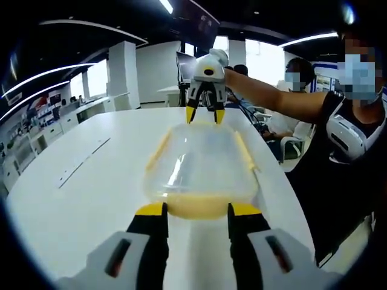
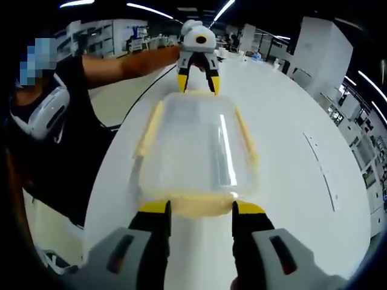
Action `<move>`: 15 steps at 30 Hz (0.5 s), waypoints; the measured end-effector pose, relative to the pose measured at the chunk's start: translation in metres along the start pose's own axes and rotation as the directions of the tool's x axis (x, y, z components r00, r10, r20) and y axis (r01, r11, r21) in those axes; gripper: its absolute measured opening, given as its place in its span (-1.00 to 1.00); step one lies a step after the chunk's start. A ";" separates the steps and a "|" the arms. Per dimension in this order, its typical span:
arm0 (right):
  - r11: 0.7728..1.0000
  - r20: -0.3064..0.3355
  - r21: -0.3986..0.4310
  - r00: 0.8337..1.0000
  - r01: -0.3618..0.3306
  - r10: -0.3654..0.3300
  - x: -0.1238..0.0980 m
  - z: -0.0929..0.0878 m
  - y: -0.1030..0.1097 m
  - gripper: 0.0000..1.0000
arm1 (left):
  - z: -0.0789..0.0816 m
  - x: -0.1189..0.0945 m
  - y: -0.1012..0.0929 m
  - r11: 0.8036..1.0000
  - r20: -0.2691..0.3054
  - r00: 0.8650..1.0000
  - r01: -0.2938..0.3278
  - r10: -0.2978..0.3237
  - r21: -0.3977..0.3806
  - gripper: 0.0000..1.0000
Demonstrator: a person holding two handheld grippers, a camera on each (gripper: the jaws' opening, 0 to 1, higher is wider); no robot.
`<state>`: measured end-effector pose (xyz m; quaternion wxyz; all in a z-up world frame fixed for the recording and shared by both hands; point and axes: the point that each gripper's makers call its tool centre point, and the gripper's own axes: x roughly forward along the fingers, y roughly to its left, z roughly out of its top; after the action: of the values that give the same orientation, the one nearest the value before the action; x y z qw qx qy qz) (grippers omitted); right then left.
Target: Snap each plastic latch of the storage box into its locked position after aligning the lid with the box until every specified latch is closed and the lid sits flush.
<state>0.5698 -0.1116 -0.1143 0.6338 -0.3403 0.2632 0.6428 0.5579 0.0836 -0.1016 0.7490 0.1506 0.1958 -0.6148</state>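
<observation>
While fingers (image 1: 151, 209) flank it, box (image 1: 199, 166) lies between.

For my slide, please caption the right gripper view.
Two open grippers bracket the storage box at opposite ends.

Bright ceiling strip lights (image 1: 166, 6), glare streak on clear lid (image 2: 227, 151), soft blur, fisheye-warped edges

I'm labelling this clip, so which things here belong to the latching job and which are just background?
Job:
storage box
its lid
yellow latches
left gripper
right gripper

Background:
white table
seated person
chair
</observation>
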 end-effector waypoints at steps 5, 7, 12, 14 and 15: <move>0.999 0.042 0.002 0.999 0.035 -0.035 -0.013 0.009 -0.001 0.10 | 0.014 -0.002 -0.005 0.998 0.071 0.997 0.018 -0.014 -0.061 0.60; 0.999 0.052 -0.001 0.997 0.051 -0.051 -0.017 0.012 -0.002 0.23 | 0.017 -0.002 -0.008 0.999 0.065 0.998 0.000 0.002 -0.032 0.69; 0.999 0.054 0.008 0.997 0.046 -0.047 -0.019 0.019 0.004 0.58 | 0.027 0.006 -0.009 0.998 0.051 0.997 -0.056 0.055 0.019 0.98; 0.999 0.067 0.023 0.997 0.042 -0.043 -0.017 0.025 0.006 0.91 | 0.027 0.011 -0.012 0.996 -0.003 0.998 -0.066 0.067 0.054 1.00; 0.999 0.073 0.036 0.997 0.037 -0.040 -0.016 0.029 0.007 0.99 | 0.027 0.014 -0.012 0.995 -0.038 0.996 -0.078 0.081 0.068 1.00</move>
<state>0.5595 -0.0999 -0.0844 0.6611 -0.3102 0.2443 0.6380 0.5512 0.0565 -0.0842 0.7633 0.1955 0.1841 -0.5875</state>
